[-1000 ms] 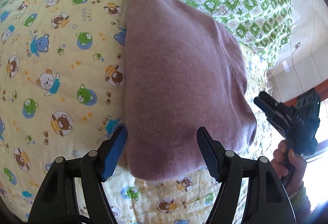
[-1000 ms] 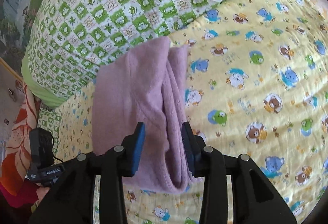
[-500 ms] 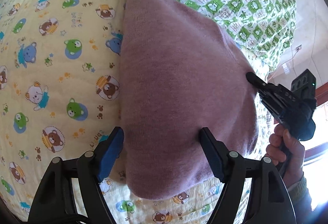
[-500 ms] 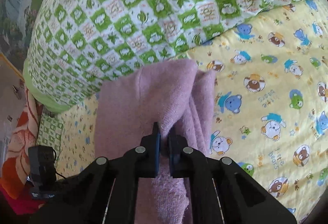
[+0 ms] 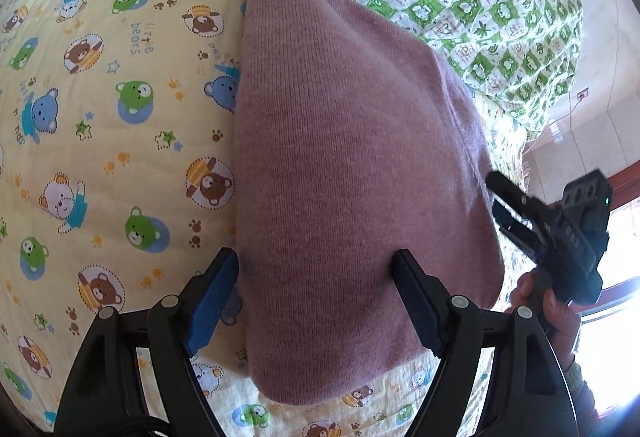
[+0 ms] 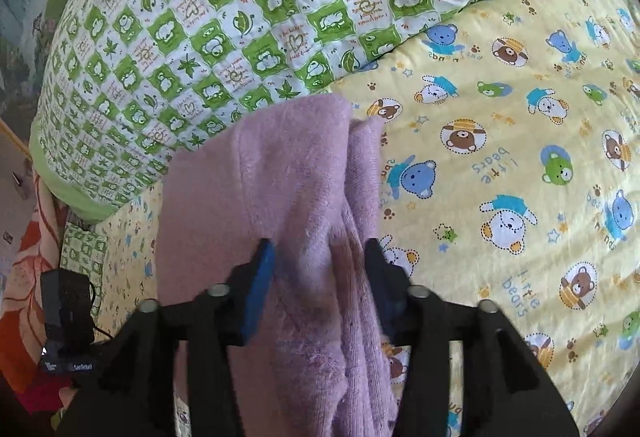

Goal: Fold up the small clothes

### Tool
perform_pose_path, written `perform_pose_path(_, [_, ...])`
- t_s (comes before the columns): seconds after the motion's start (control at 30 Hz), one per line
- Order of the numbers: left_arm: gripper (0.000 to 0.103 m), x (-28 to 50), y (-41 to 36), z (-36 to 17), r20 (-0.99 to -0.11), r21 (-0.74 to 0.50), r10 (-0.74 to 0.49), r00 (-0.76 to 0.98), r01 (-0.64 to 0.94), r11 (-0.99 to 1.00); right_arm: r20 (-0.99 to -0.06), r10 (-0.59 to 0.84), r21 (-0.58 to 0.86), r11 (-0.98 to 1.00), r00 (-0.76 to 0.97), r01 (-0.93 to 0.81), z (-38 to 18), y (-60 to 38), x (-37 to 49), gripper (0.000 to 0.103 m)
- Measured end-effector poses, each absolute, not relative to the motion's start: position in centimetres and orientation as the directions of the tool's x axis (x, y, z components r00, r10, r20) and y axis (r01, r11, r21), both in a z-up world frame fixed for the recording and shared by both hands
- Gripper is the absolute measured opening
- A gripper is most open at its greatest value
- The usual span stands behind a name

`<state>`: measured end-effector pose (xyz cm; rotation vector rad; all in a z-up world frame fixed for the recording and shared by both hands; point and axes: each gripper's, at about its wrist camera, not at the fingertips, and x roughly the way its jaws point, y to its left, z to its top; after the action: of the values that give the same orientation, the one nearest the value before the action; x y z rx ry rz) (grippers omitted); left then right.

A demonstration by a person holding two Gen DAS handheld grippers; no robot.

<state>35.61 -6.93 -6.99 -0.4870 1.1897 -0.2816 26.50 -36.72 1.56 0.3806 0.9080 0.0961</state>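
A folded purple knit garment (image 5: 352, 165) lies on the yellow bear-print sheet (image 5: 120, 141). My left gripper (image 5: 316, 277) hangs over its near end, jaws wide and still opening. One blue pad sits at the cloth's left edge and the other stands over the cloth, neither pressing. In the right wrist view the garment (image 6: 288, 173) shows its layered folded edge. My right gripper (image 6: 320, 269) straddles that edge with jaws opening, the pads clear of the cloth. In the left wrist view the right gripper (image 5: 516, 209), held by a hand (image 5: 548, 301), is at the garment's right side.
A green-and-white checked quilt (image 6: 240, 9) lies bunched along the far side of the bed, touching the garment's far end. The bed's edge drops to a tiled floor (image 5: 592, 125) on the right of the left wrist view. An orange flowered cloth (image 6: 24, 269) lies at lower left.
The right gripper pinched shut on the garment's folded edge half a second ago and has now opened and let it go. The left gripper crept a little further over the cloth, jaws slightly wider.
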Motion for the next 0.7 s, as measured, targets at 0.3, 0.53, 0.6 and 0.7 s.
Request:
perform_pose_path(0.3, [0.086,36.9,-5.6,-8.0,-0.795,-0.544,-0.484,0.365,-0.079,0.835,-0.76,0.332,0.444,0.893,0.559,0.072,-0.3,-37.7,26.2,0.066])
perform_pose_path(0.53, [0.089,38.1,-5.6,-9.3,-0.782,-0.581,-0.519,0.346,-0.101,0.807,-0.77,0.357,0.462,0.884,0.529,0.076,-1.2,-38.1,27.2,0.066])
perform_pose_path(0.6, [0.089,38.5,-6.0,-9.5,-0.778,-0.586,-0.524,0.347,-0.099,0.804,-0.77,0.366,0.467,0.881,0.522,0.071,-1.4,-38.1,27.3,0.066])
perform_pose_path(0.7, [0.088,39.0,-6.8,-9.8,-0.791,-0.567,-0.507,0.343,-0.097,0.818,-0.762,0.393,0.491,0.869,0.514,0.063,-1.7,-38.3,27.6,0.066])
